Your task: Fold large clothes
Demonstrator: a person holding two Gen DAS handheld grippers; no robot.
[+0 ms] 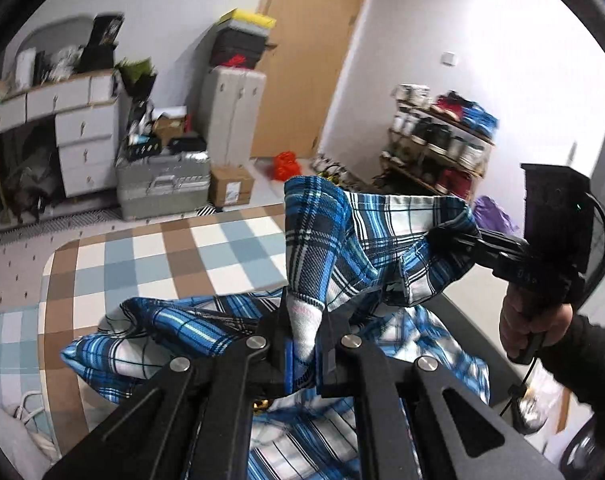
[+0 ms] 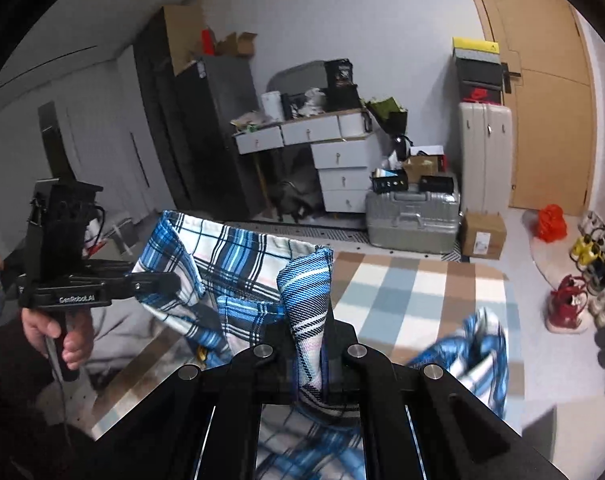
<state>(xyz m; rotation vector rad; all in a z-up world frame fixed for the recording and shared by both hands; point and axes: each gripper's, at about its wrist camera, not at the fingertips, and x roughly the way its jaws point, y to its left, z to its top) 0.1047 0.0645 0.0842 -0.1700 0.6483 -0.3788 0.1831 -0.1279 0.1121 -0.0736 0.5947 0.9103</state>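
One checked blanket (image 1: 206, 256) in brown, pale blue and white, spread flat below and beyond both sets of jaws; its far edge runs ahead of them, toward the room's clutter.

One large plaid shirt (image 1: 334, 236), blue, black and white, lifted off the blanket and strung between the two grippers. Its upper edge spans from one pair of jaws to the other; the rest hangs and bunches beneath them, with a loose part trailing on the blanket to the right of the right jaws in the right wrist view.

One left gripper (image 1: 302, 344), black, jaws closed tight on a bunched fold of the shirt that stands up between them.

One right gripper (image 2: 308, 354), black, jaws likewise pinched narrow on a fold of the shirt, the cloth rising upright out of the gap.

Two hands: right hand (image 1: 530, 328) on its gripper's handle, seen right of the left jaws; left hand (image 2: 62, 336) on its handle, seen left of the right jaws.

One silver suitcase (image 2: 412, 220) on the floor well beyond the jaws, past the blanket's far edge, with a cardboard box (image 2: 484, 236) just beside it.
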